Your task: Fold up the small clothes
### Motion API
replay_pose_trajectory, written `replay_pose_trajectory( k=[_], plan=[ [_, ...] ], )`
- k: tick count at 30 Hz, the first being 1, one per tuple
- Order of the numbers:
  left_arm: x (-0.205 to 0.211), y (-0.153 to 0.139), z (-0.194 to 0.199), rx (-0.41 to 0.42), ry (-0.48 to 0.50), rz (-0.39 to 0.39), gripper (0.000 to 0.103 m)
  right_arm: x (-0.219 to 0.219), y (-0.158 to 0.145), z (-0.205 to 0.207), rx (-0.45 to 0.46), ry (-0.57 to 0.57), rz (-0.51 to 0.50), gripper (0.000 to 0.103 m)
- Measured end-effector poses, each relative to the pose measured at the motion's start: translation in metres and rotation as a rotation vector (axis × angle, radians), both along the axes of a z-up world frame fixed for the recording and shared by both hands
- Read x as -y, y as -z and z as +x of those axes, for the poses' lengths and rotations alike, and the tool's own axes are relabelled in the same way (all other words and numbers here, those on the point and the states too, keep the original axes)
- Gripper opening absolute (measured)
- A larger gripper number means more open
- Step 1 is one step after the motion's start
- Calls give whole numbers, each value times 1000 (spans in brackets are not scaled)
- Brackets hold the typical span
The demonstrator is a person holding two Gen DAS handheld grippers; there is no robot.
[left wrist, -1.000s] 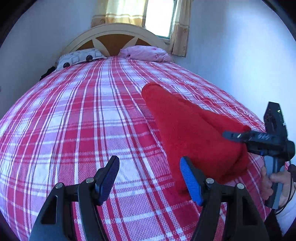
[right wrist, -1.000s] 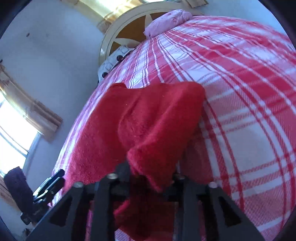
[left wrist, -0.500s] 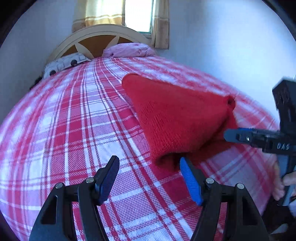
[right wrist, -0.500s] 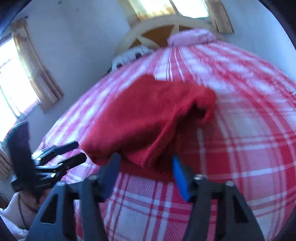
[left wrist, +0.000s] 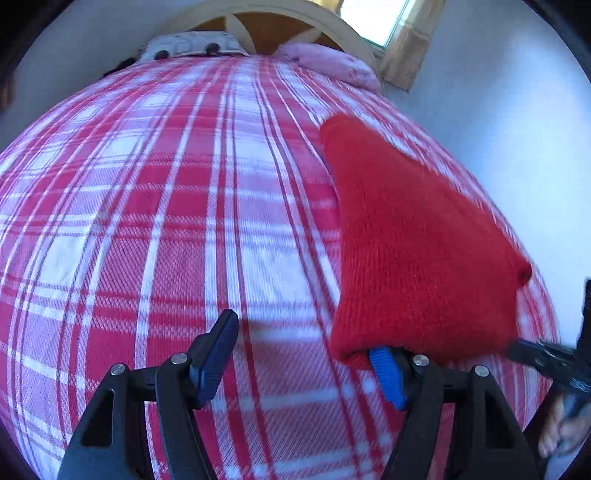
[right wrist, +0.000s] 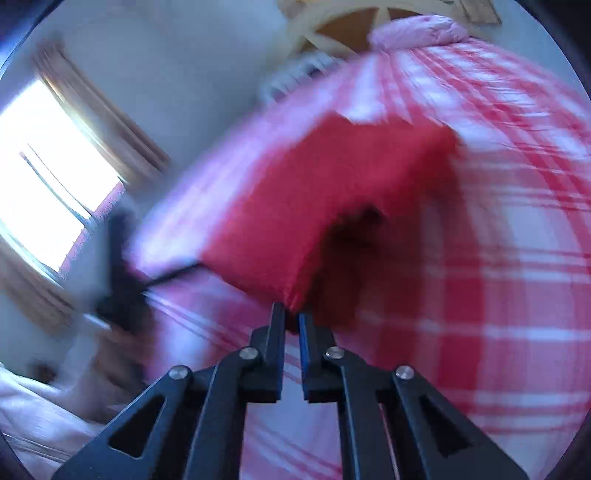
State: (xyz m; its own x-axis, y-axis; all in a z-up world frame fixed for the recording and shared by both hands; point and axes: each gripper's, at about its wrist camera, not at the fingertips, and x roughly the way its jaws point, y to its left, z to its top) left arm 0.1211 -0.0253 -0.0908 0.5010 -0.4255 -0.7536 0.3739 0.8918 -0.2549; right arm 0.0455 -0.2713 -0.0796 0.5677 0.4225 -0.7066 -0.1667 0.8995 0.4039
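Fingers first: the right gripper has just snapped its jaws together, and they stand almost touching, clenched on the near corner of the red knit garment — the cloth's tip runs down into the narrow slit between the pads, though this view is smeared by blur. From that corner the garment rises and spreads away over the bed, with a dark hollow under its lifted fold.

The left gripper stands released, its jaws wide apart. Its right blue pad is tucked under the garment's near hem, so the cloth drapes over that fingertip; the left pad hangs free above the bedspread with nothing against it. Nothing is pinched between the two.

The garment lies on the red-and-white checked bedspread, toward the side of the bed nearer the wall as the left camera sees it, one end stretching off toward the pillows. At the far end of the bed sit a pink pillow and a spotted pillow against a curved headboard. A curtained window shows bright in the right camera's view.
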Motion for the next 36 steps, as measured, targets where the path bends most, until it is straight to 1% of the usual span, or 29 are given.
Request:
replay_pose_trajectory(
  k=[1, 2, 4, 5, 6, 7, 8, 9, 10, 12, 14, 16, 19, 20, 21, 22, 23, 24, 25, 26, 27, 29, 30, 31, 32, 33, 34, 35, 36],
  plan=[
    [6, -1, -7, 36, 31, 56, 70, 2, 6, 0, -13, 10, -16, 10],
    [11, -3, -15, 64, 62, 102, 70, 6, 10, -2, -8, 17, 32, 10],
    [16, -5, -27, 95, 123, 149, 70, 14, 6, -5, 21, 55, 130, 17],
    [15, -7, -31, 105, 145, 163, 70, 19, 0, -9, 59, 91, 165, 26],
    [13, -9, -35, 117, 167, 171, 70, 22, -4, -10, 81, 113, 175, 46],
    [7, -14, -38, 134, 182, 166, 70, 26, -12, -14, 112, 140, 188, 58],
    [1, -19, -40, 151, 189, 158, 70, 28, -18, -16, 135, 157, 195, 78],
    [-4, -25, -40, 172, 193, 145, 70, 33, -26, -21, 168, 177, 200, 87],
    [-11, -34, -38, 200, 188, 123, 70, 36, -34, -20, 191, 190, 202, 87],
    [-18, -52, -26, 237, 154, 79, 70, 46, -48, -19, 229, 244, 187, 87],
    [-15, -63, -8, 240, 108, 63, 70, 55, -58, -4, 218, 322, 149, 80],
    [-7, -73, 13, 245, 53, 54, 70, 60, -61, 18, 193, 377, 161, 78],
    [6, -76, 41, 228, -19, 40, 70, 66, -47, 68, 31, 501, 180, 78],
    [10, -76, 49, 207, -37, 37, 70, 67, -42, 83, 7, 507, 190, 78],
    [14, -75, 58, 184, -50, 30, 70, 62, -35, 103, -27, 490, 180, 72],
    [18, -73, 66, 163, -59, 25, 70, 56, -29, 113, -54, 453, 166, 60],
    [22, -72, 71, 148, -68, 29, 70, 43, -23, 131, -96, 385, 139, 34],
    [24, -71, 74, 136, -73, 36, 70, 30, -22, 141, -104, 350, 92, 34],
    [26, -69, 76, 130, -76, 38, 70, 20, -27, 144, -76, 320, 66, 32],
    [26, -69, 78, 130, -80, 36, 70, 17, -32, 147, -43, 284, 71, 22],
    [26, -68, 80, 132, -89, 29, 70, 15, -40, 148, 14, 226, 128, 19],
    [23, -65, 83, 137, -118, -9, 70, 19, -59, 142, 159, 84, 339, 18],
    [22, -61, 86, 127, -140, -27, 70, 23, -62, 139, 208, 70, 377, 18],
    [21, -55, 90, 106, -160, -37, 70, 28, -59, 139, 225, 72, 404, 18],
    [23, -49, 94, 83, -168, -41, 70, 36, -44, 144, 202, 82, 457, 18],
    [25, -42, 98, 52, -168, -39, 70, 45, -23, 152, 143, 105, 505, 18],
    [28, -34, 100, 24, -162, -37, 70, 54, 6, 159, 59, 155, 503, 19],
    [30, -30, 100, 10, -154, -39, 70, 59, 24, 162, 6, 180, 485, 19],
    [33, -25, 97, 6, -145, -41, 70, 66, 40, 161, -14, 188, 518, 15]
  ],
)
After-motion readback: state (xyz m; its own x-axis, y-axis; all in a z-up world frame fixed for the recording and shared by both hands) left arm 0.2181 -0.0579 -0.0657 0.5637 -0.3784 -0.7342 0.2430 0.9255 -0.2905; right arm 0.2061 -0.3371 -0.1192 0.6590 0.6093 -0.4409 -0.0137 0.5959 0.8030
